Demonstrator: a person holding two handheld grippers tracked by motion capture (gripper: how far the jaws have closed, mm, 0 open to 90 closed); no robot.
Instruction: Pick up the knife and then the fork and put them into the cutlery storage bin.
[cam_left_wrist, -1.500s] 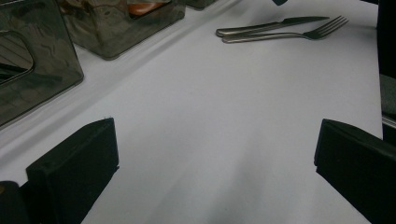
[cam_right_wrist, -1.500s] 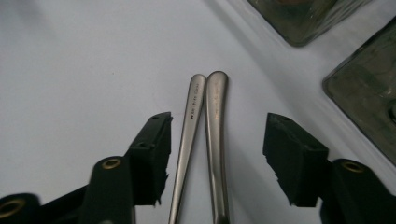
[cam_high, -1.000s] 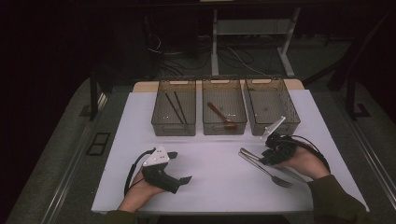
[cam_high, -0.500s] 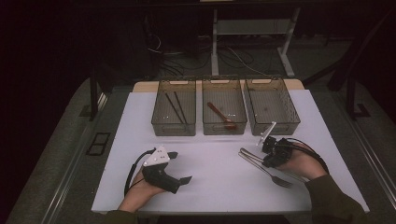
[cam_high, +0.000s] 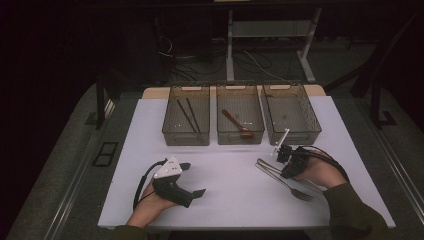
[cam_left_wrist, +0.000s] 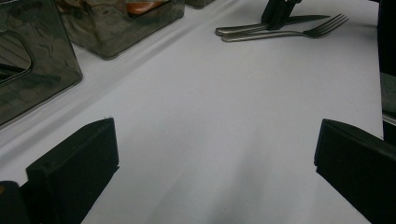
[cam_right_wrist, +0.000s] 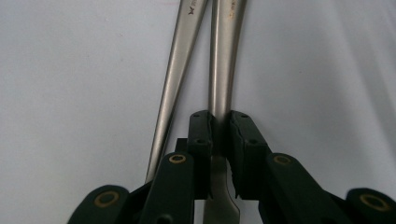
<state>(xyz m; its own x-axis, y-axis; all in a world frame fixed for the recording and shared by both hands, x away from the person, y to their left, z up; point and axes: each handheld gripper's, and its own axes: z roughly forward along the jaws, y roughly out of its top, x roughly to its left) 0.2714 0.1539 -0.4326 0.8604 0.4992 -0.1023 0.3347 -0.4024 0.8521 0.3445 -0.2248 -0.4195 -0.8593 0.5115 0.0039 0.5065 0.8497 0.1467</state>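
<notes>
right gripper (cam_right_wrist: 219, 135): jaws just closing, pads pinched on knife (cam_right_wrist: 224, 60) handle | knife flat on table (cam_high: 225, 180), touching fork (cam_high: 292, 187), just in front of right-hand bin (cam_high: 292, 112) | left gripper (cam_left_wrist: 210, 158): wide open, holding nothing, well left of fork

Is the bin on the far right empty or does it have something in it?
Seemingly empty. In the high view the right bin shows only its bare mesh floor, while the middle bin holds a red utensil and the left bin dark sticks.
</notes>
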